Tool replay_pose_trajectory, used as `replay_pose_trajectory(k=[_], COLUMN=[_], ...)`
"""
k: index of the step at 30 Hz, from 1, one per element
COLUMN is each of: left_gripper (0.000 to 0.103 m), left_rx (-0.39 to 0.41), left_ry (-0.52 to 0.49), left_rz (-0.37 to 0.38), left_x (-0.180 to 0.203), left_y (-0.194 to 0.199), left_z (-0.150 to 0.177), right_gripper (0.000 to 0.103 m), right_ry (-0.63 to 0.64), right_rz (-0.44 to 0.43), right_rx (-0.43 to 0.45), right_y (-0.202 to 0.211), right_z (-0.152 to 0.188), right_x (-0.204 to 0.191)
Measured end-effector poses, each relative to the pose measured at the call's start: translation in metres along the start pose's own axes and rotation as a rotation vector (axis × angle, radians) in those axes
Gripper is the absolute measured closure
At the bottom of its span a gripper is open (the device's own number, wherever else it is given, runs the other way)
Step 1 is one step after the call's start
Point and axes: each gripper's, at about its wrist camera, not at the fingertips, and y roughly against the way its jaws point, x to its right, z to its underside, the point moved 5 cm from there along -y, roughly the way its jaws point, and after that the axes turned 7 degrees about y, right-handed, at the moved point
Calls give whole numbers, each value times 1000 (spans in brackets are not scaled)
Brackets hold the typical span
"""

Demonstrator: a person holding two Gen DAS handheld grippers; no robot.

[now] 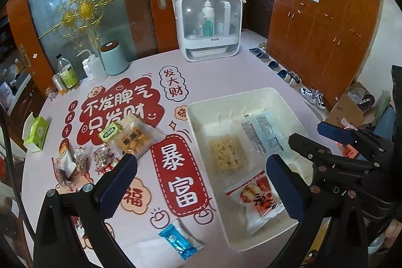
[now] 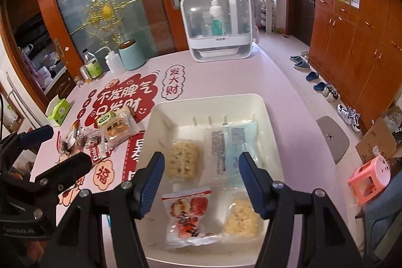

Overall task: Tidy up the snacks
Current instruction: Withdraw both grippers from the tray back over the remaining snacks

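A white tray point(image 1: 251, 94) point(image 2: 208, 97) sits on the round printed table. It holds a pale cracker pack point(image 2: 183, 162), a clear and blue pack point(image 2: 233, 147), a red and white pack point(image 2: 188, 215) and a yellow pack point(image 2: 241, 217). My right gripper point(image 2: 202, 182) hovers above the tray, open, with nothing between its fingers. My left gripper point(image 1: 201, 182) is open and empty over the table just left of the tray. A blue wrapped snack point(image 1: 179, 240) lies near the front edge. Several loose snacks, among them a yellow cracker pack point(image 1: 130, 137) and a green pack point(image 1: 110, 132), are piled at the left.
A white cabinet with bottles point(image 1: 208, 24) stands at the table's far edge. A teal canister point(image 1: 113, 59), bottles point(image 1: 67, 72) and a green tissue box point(image 1: 36, 132) line the left rim. A grey seat point(image 2: 331, 137), a pink stool point(image 2: 371, 177) and shoes are on the floor to the right.
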Motion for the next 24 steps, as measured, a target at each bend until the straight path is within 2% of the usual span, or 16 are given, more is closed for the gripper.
replay_pose_trajectory(k=[7,11,18,24], left_gripper=[1,1,1,1], left_rx=[1,-4,-21,-121], left_ry=[3,24,119,277], left_rz=[-9,-41,-129,-180], left_x=[-51,-96,-204,-302], left_y=[17,24,24,-12], left_z=[5,5,5,26], right_gripper=[41,41,41,41], right_ry=[21,38,99,173], right_rz=[-11,-25,-58,-86], right_rx=[12,10,-6,-41], right_y=[2,-2,-18,-50], right_z=[-10,-19,-37,-54], right_x=[-49,-85,-161,-228])
